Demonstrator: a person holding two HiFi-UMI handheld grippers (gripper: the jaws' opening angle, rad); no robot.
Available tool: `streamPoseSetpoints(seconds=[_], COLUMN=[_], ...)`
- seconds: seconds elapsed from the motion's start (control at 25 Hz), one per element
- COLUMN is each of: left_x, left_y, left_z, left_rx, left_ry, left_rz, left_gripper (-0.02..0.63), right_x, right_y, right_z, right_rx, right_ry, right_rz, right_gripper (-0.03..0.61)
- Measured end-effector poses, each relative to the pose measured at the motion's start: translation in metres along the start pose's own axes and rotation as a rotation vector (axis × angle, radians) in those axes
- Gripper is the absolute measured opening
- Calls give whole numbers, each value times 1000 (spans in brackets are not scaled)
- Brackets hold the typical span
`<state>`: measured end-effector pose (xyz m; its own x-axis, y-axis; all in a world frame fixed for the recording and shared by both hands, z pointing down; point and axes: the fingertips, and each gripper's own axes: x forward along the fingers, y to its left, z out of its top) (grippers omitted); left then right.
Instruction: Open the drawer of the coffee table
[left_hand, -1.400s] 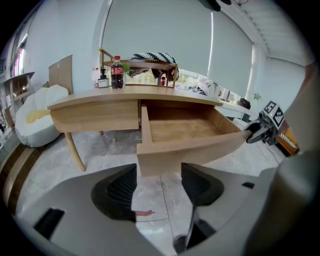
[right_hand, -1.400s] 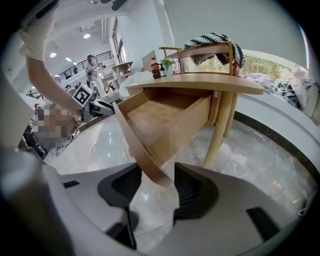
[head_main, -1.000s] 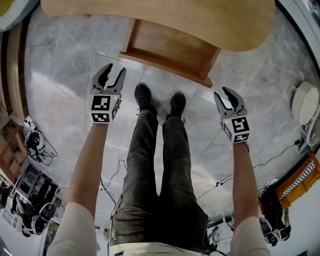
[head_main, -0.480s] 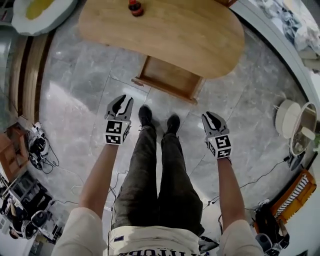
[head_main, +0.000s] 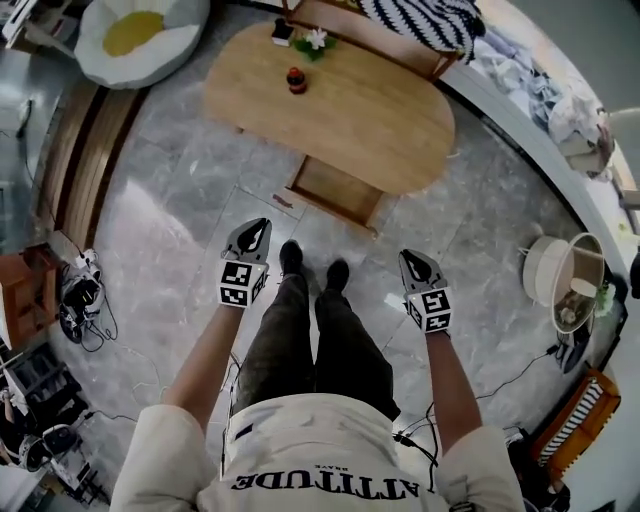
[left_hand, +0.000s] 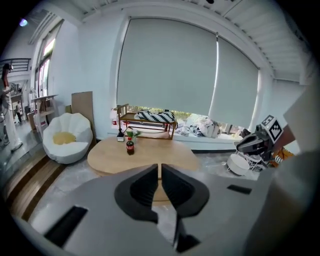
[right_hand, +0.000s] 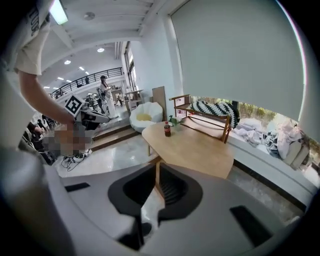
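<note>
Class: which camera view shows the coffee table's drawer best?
The head view: from above, the drawer shows pulled out from under the coffee table, with its inside visible. The left and right gripper views show the coffee table from the side, but little or nothing of the drawer beneath it.

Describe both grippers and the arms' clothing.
The left gripper and right gripper match: grey shells, black curved jaws ribbed inside, each with a white cube bearing black square markers. Both jaw pairs are closing on nothing. The short sleeves are off-white, forearms bare.
</note>
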<state>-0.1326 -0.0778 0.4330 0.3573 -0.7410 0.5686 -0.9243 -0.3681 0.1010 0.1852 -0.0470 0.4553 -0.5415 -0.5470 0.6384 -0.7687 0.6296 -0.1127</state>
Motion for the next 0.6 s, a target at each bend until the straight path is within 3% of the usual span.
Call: streamPoseSetpoints(seconds=[0.6], left_x=[-135], left_y=[-23], left_z=[86], left_rx=[-104], left_ry=[-116], left_rz=[61], left_gripper=[21], right_x=[-115], right_y=[26], right_z=[91], right_rx=[-14], right_ry=[-102], right_rz=[0], right_gripper=[18])
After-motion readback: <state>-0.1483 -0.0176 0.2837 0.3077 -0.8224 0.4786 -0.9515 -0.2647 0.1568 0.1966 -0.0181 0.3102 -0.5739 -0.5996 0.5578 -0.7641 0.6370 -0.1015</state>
